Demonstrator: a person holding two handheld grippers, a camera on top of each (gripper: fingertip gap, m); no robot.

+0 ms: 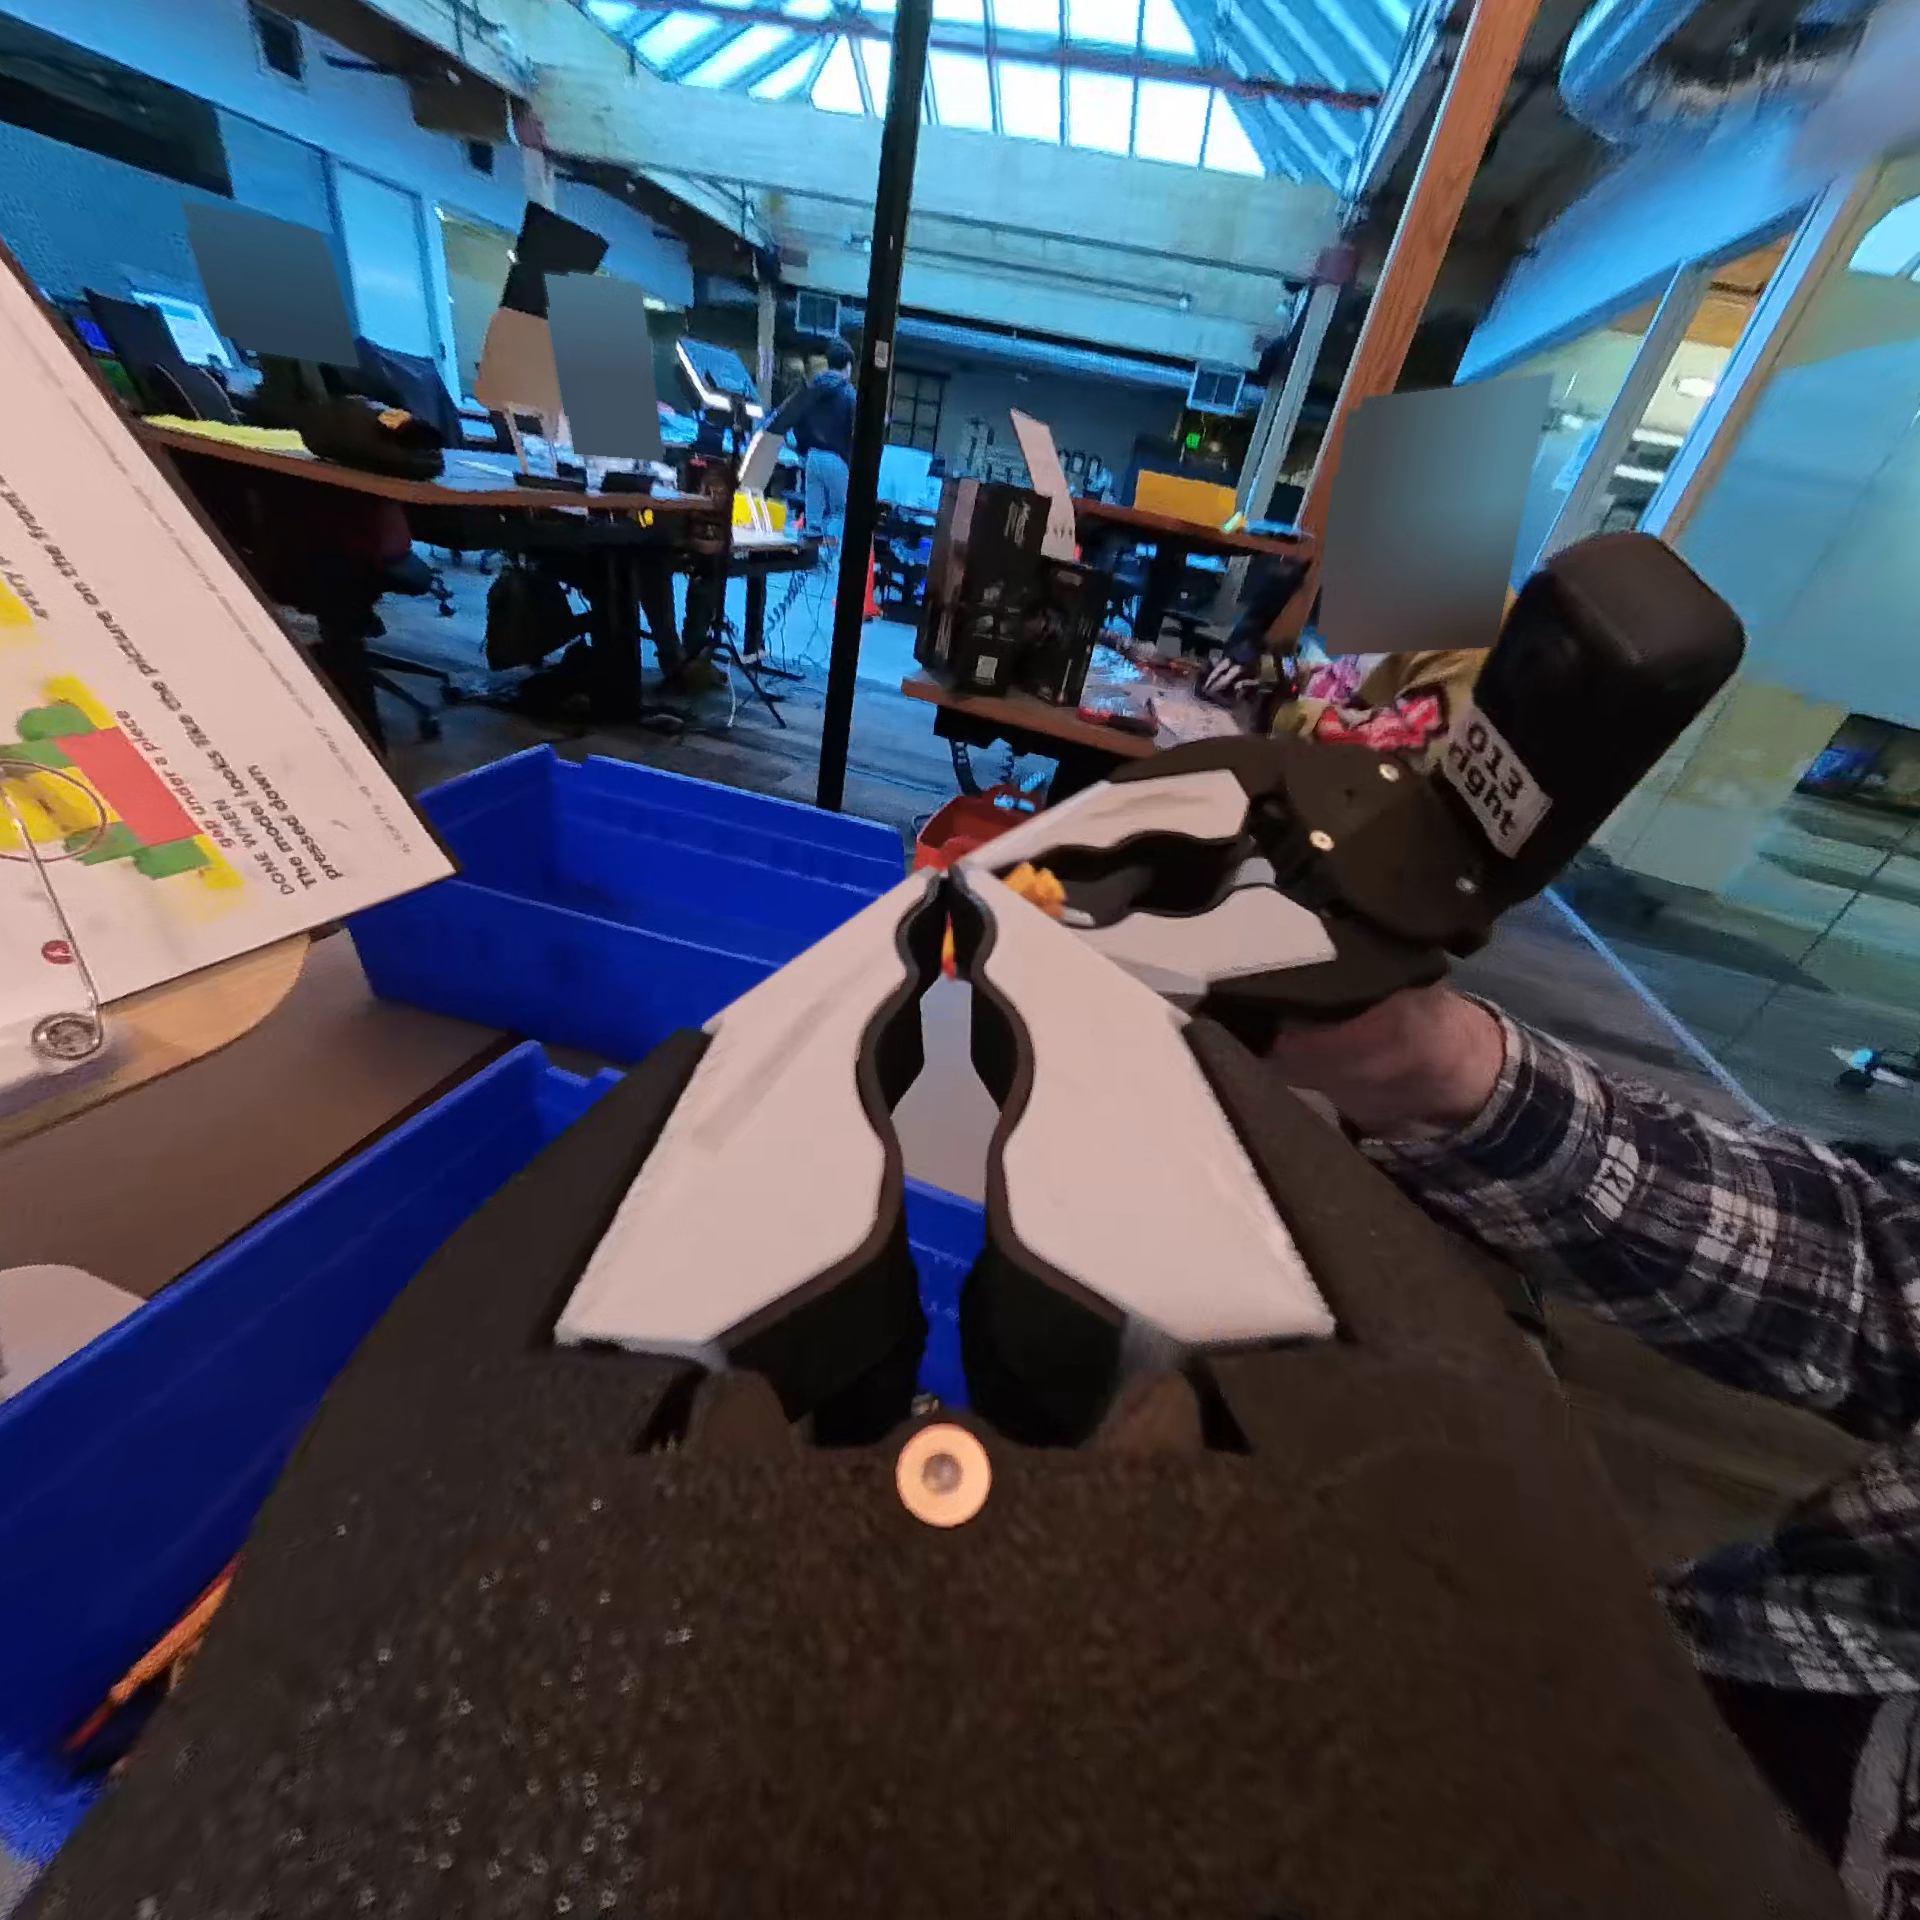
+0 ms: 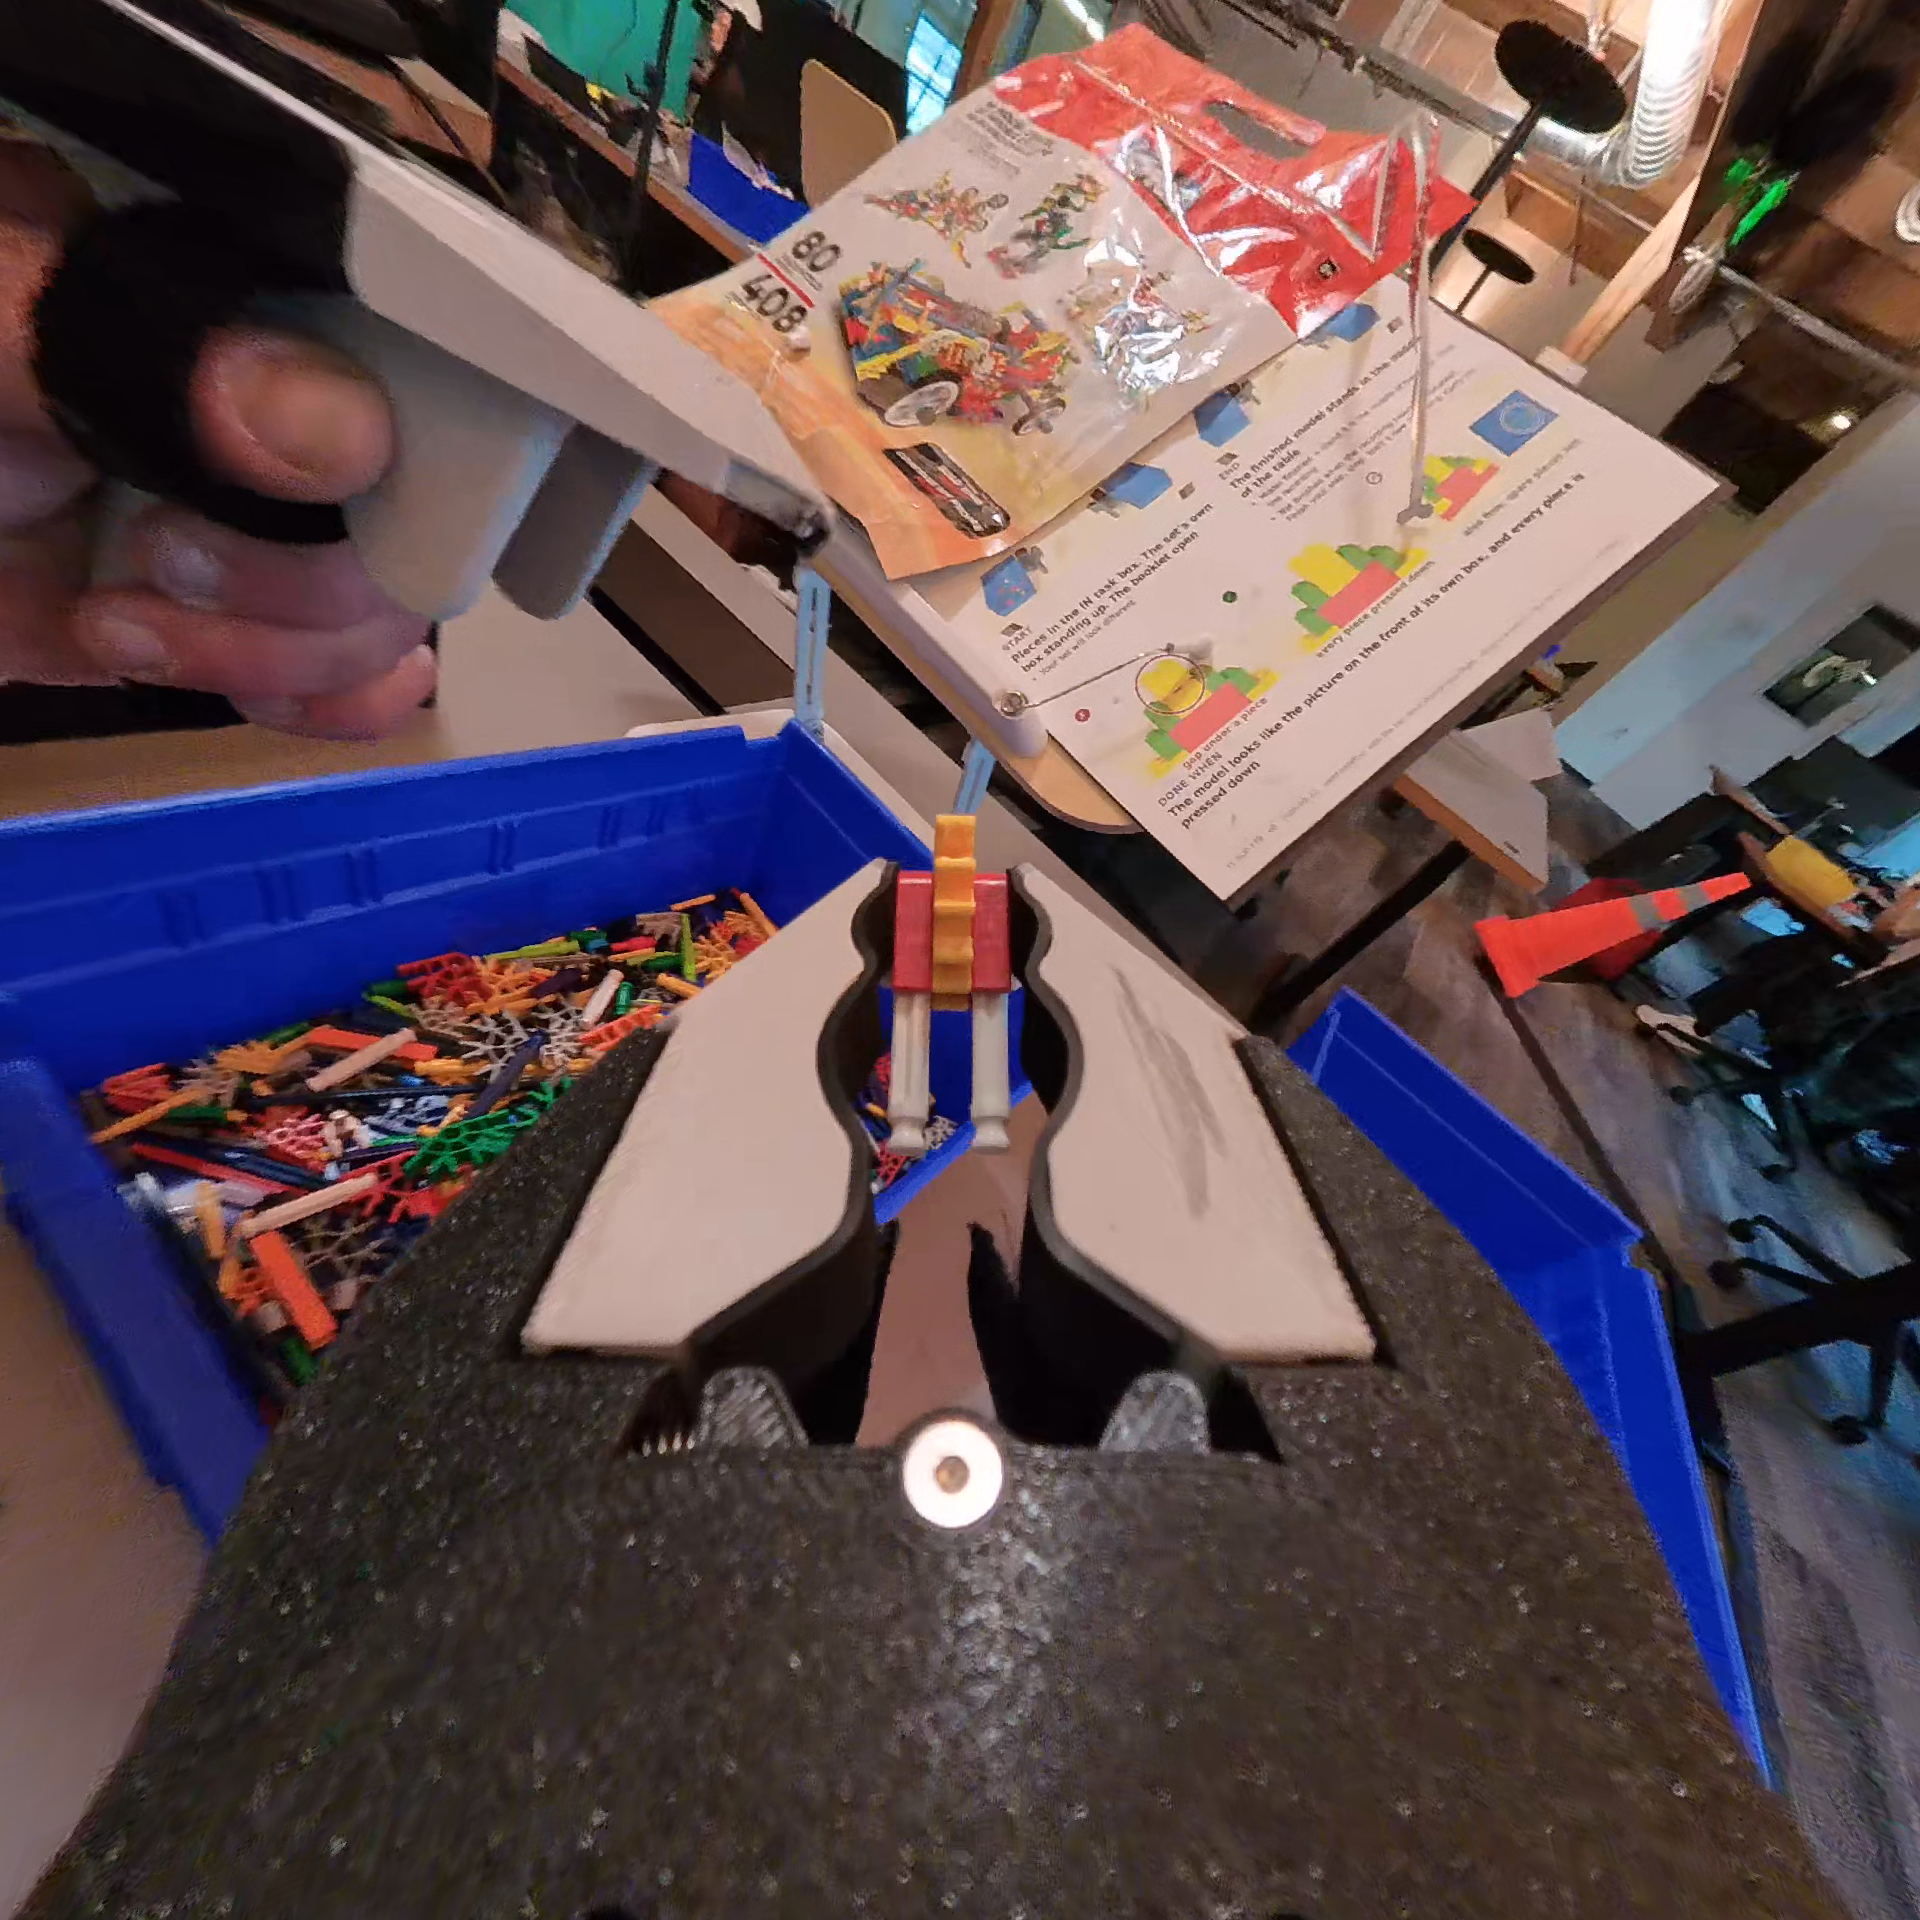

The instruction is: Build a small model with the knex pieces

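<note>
My right gripper (image 2: 951, 914) is shut on a small assembly (image 2: 952, 930) of red connectors with a yellow piece between them. Two white rods (image 2: 948, 1070) hang from it toward the camera. It is held above a blue bin (image 2: 416, 821) full of mixed coloured rods and connectors (image 2: 416, 1091). My left gripper (image 1: 945, 899) is shut, its tips against the right gripper (image 1: 1195, 883). In the right wrist view the left gripper (image 2: 805, 525) comes in from the upper left and grips a thin light-blue rod (image 2: 812, 644) that runs down toward the assembly. The rod is hidden in the left wrist view.
An instruction board (image 2: 1351, 623) on a stand leans behind the bins, with a printed plastic bag (image 2: 1039, 312) clipped to it; it also shows in the left wrist view (image 1: 156, 675). A second blue bin (image 2: 1455, 1143) is at the right. An orange cone (image 2: 1590, 925) lies beyond. A black pole (image 1: 873, 416) stands behind.
</note>
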